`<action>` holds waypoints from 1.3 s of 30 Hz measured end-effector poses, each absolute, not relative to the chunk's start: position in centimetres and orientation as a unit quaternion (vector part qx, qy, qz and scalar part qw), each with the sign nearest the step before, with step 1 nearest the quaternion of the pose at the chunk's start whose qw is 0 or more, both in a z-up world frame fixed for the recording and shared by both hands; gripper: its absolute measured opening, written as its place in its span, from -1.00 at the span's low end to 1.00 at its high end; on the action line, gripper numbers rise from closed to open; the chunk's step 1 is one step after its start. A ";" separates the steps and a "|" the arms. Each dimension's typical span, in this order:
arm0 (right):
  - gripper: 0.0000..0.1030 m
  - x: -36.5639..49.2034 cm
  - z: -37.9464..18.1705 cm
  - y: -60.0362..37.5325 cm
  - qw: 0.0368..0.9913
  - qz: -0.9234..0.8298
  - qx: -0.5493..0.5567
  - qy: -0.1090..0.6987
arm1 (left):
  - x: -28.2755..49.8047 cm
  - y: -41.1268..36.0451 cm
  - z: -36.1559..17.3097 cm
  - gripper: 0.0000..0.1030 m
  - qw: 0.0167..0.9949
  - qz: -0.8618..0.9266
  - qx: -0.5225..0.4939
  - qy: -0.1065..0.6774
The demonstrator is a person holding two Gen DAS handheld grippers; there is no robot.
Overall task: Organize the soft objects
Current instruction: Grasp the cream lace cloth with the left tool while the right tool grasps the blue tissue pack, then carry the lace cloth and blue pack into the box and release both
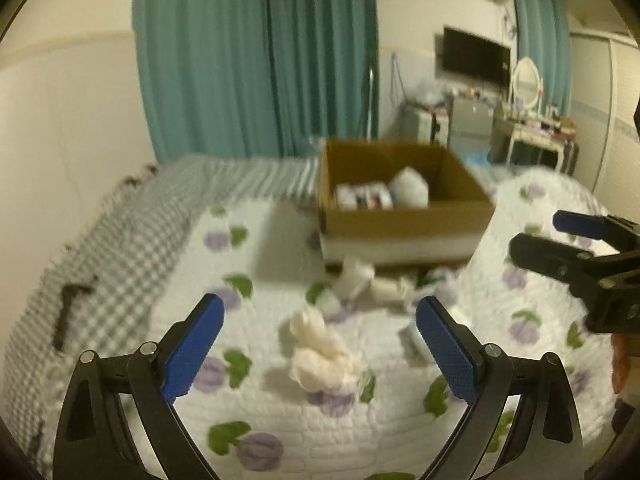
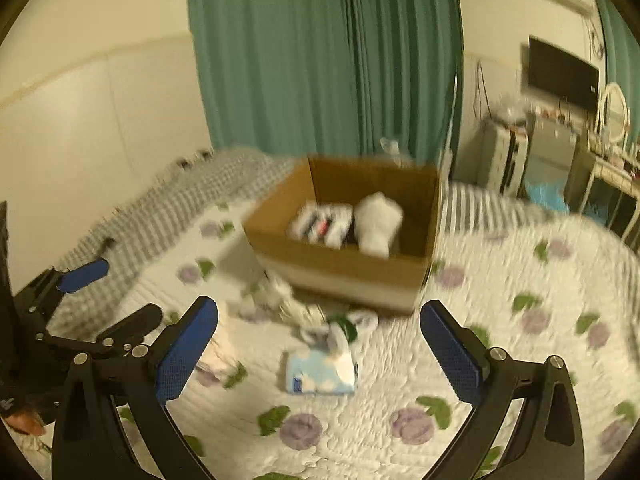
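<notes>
My left gripper (image 1: 320, 344) is open and empty, with a crumpled white soft cloth (image 1: 320, 354) lying on the quilt between its fingers. My right gripper (image 2: 320, 348) is open and empty above a light blue tissue pack (image 2: 320, 372). Small white soft items (image 1: 374, 282) lie scattered in front of a brown cardboard box (image 1: 400, 226). The box (image 2: 340, 268) holds a white plush item (image 2: 378, 226) and a printed pack (image 2: 322, 224). Each gripper shows in the other's view: the right one (image 1: 560, 240) and the left one (image 2: 116, 296), both open.
The bed has a white quilt with purple flowers (image 1: 280, 432) and a grey checked blanket (image 1: 120, 232) at the left. A dark object (image 1: 70, 308) lies on that blanket. Teal curtains (image 1: 256, 56), a wall and a dresser with a mirror (image 1: 526, 80) stand beyond.
</notes>
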State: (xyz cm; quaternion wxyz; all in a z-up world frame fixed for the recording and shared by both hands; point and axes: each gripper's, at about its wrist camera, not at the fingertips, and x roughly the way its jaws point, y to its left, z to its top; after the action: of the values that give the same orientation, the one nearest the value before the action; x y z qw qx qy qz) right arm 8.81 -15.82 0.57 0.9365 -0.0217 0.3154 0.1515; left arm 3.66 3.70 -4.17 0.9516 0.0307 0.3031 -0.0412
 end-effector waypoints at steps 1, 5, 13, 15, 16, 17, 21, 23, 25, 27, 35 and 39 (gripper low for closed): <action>0.98 9.5 -1.1 -15.6 0.933 0.144 -0.027 0.328 | 4.4 3.8 -5.6 0.91 0.948 -0.040 0.031 0.315; 0.98 11.3 -6.3 -15.4 0.918 0.138 -0.029 0.370 | 5.8 4.1 -9.4 0.89 0.936 -0.041 0.026 0.348; 0.98 13.9 -11.9 -14.6 0.889 0.146 -0.033 0.432 | 7.5 4.4 -14.6 0.89 0.919 -0.059 0.021 0.390; 0.96 14.4 -12.9 -14.3 0.883 0.144 -0.033 0.445 | 7.6 4.5 -14.9 0.87 0.918 -0.062 0.017 0.391; 0.90 14.6 -13.3 -14.2 0.881 0.143 -0.035 0.450 | 7.8 4.3 -15.2 0.87 0.916 -0.062 0.022 0.395; 0.84 14.8 -13.8 -14.1 0.877 0.145 -0.035 0.457 | 7.9 4.2 -15.4 0.87 0.915 -0.062 0.025 0.397; 0.49 15.1 -14.6 -13.7 0.869 0.148 -0.044 0.470 | 7.7 3.8 -15.7 0.58 0.914 -0.067 0.032 0.398; 0.44 15.0 -14.6 -13.5 0.871 0.149 -0.047 0.466 | 7.7 3.7 -15.7 0.48 0.914 -0.071 0.032 0.399; 0.43 14.9 -14.5 -13.6 0.872 0.150 -0.045 0.463 | 7.6 3.7 -15.5 0.25 0.914 -0.079 0.029 0.396; 0.43 14.6 -14.3 -13.6 0.875 0.151 -0.045 0.458 | 7.4 3.7 -15.2 0.02 0.915 -0.086 0.027 0.393; 0.43 12.1 -12.3 -13.6 0.882 0.165 -0.049 0.438 | 6.4 4.1 -14.2 -0.49 0.915 -0.093 0.008 0.393; 0.43 10.2 -10.9 -14.0 0.887 0.172 -0.043 0.427 | 5.5 3.8 -13.1 -0.55 0.917 -0.092 0.015 0.388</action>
State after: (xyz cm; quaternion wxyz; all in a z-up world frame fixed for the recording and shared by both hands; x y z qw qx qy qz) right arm 10.21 -14.03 -10.93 0.8867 -0.0433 0.4268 0.1723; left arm 5.55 3.83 -13.12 0.9170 0.0154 0.3878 -0.0918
